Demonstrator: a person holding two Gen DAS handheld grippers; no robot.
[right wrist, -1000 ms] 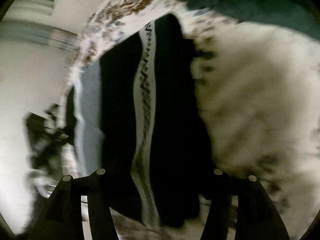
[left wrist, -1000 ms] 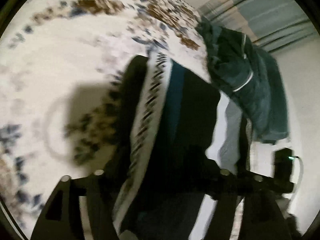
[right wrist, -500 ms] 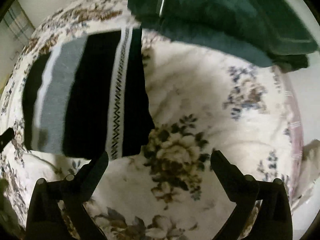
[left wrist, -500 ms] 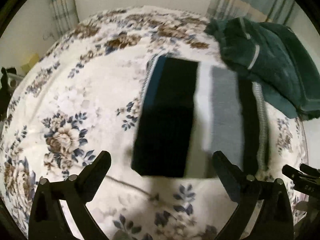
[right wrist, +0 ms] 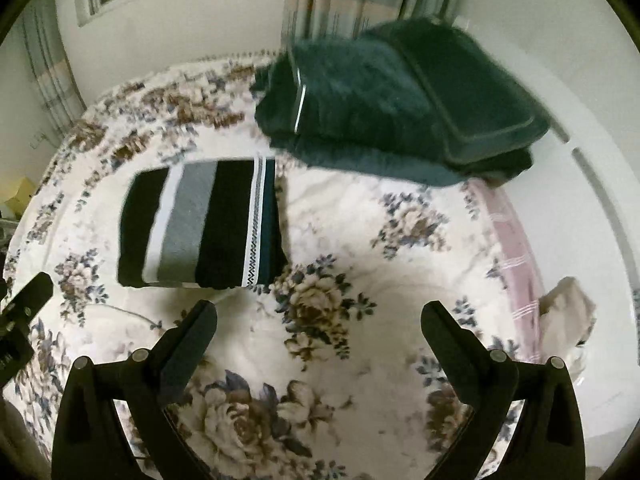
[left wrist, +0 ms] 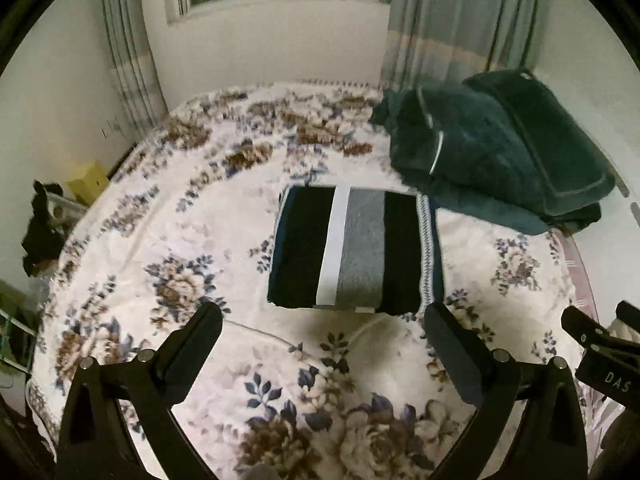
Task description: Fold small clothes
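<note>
A folded striped garment (left wrist: pixel 356 248), black, white, grey and dark blue with a zigzag band, lies flat on the floral bed cover (left wrist: pixel 192 240). It also shows in the right wrist view (right wrist: pixel 200 224). My left gripper (left wrist: pixel 320 332) is open and empty, raised above the bed just in front of the garment. My right gripper (right wrist: pixel 318 328) is open and empty, to the right of the garment's near edge. The right gripper's body (left wrist: pixel 600 356) shows at the right edge of the left wrist view.
A pile of dark green folded blankets (left wrist: pixel 496 152) sits at the back right of the bed, also in the right wrist view (right wrist: pixel 396 96). Curtains (left wrist: pixel 452 16) and a window stand behind the bed. A yellow box (left wrist: pixel 86 180) stands by the left wall.
Both grippers have let go of the striped garment and pulled back and up. The garment, held up a second ago, now lies folded flat on the bed.
</note>
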